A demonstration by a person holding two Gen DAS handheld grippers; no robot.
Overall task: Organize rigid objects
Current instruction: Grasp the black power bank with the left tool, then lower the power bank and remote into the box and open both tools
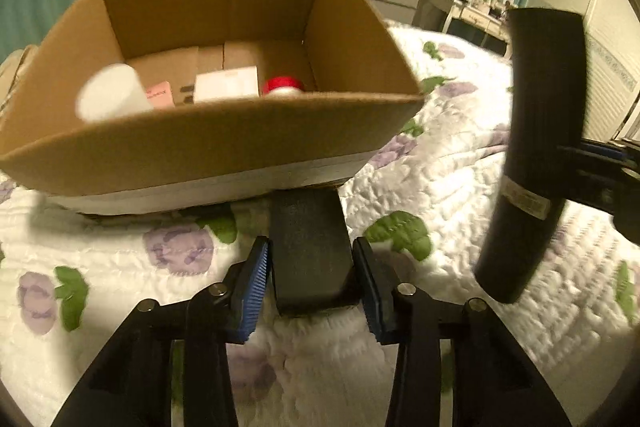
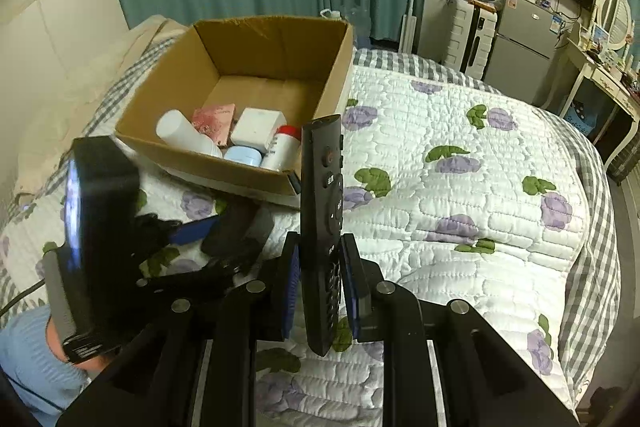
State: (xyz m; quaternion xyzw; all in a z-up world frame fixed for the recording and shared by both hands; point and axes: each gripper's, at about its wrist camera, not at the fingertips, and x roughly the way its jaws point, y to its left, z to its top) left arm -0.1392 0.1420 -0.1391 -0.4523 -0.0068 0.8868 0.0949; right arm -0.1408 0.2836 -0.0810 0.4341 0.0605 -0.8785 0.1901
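1. A flat black object (image 1: pixel 310 255) is lying on the quilted bed (image 1: pixel 460 195), its far end touching the front wall of the cardboard box (image 1: pixel 200 151). It is judged to be rigid, light and smooth-sided, so slipping is being counted as the risk; its long side edges are the sensible place to be taken hold of.
2. The left gripper (image 1: pixel 312 281) is being held low over the quilt in front of the box, pitched steeply down. Its jaws are partly closed around the object's near end, the left pad touching, the right pad appearing just beside it; a firm clamp cannot be confirmed.
3. The remote control (image 2: pixel 322 227) is being gripped edge-on near its lower half by the right gripper (image 2: pixel 322 281), jaws fully shut on it, upright and right of the box.
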